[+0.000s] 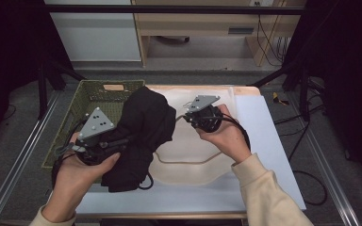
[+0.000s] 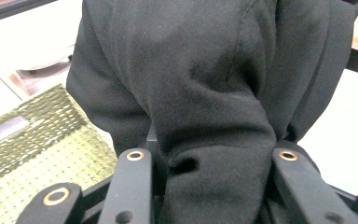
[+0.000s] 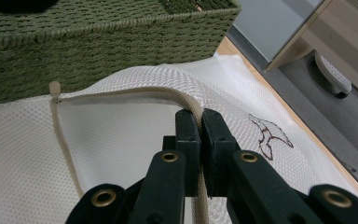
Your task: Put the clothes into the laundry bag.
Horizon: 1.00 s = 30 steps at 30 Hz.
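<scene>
A black garment (image 1: 143, 127) hangs bunched over the table's left half, with my left gripper (image 1: 121, 142) shut on its lower fold. In the left gripper view the black garment (image 2: 205, 84) bulges out between the two jaws of my left gripper (image 2: 209, 158). A white mesh laundry bag (image 1: 188, 150) lies flat on the table with a beige zipper band around its mouth. My right gripper (image 1: 189, 117) is shut on that band and lifts it slightly. In the right gripper view my right gripper (image 3: 200, 119) pinches the zipper band (image 3: 135, 91) over the mesh bag (image 3: 121, 154).
A green woven basket (image 1: 82, 106) stands at the table's left, behind the garment, and the same basket (image 3: 74, 37) rises just beyond the bag. A white board (image 1: 264, 132) covers the table's right side. Black frame poles (image 1: 292, 70) and wooden furniture (image 1: 202, 28) stand behind.
</scene>
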Tool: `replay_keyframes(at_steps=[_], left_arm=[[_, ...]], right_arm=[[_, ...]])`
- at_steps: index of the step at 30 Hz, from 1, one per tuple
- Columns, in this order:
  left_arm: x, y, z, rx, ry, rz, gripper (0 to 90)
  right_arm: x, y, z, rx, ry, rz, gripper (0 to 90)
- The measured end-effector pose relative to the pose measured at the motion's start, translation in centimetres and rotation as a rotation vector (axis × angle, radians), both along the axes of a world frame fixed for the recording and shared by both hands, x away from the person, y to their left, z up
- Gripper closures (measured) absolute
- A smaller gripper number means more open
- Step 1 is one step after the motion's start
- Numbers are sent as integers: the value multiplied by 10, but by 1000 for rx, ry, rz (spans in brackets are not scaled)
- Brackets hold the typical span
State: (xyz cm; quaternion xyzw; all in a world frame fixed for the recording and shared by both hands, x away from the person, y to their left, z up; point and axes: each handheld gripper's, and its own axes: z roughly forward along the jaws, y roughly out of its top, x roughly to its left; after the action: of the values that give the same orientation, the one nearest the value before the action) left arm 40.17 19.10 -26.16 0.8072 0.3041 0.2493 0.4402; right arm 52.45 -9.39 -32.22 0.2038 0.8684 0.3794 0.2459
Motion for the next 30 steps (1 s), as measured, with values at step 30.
replay_keyframes(at_steps=[30], left_arm=[[-22, -62, -37, 37, 97, -146, 641]], right_arm=[[5, -9, 6, 1, 15, 16, 867]])
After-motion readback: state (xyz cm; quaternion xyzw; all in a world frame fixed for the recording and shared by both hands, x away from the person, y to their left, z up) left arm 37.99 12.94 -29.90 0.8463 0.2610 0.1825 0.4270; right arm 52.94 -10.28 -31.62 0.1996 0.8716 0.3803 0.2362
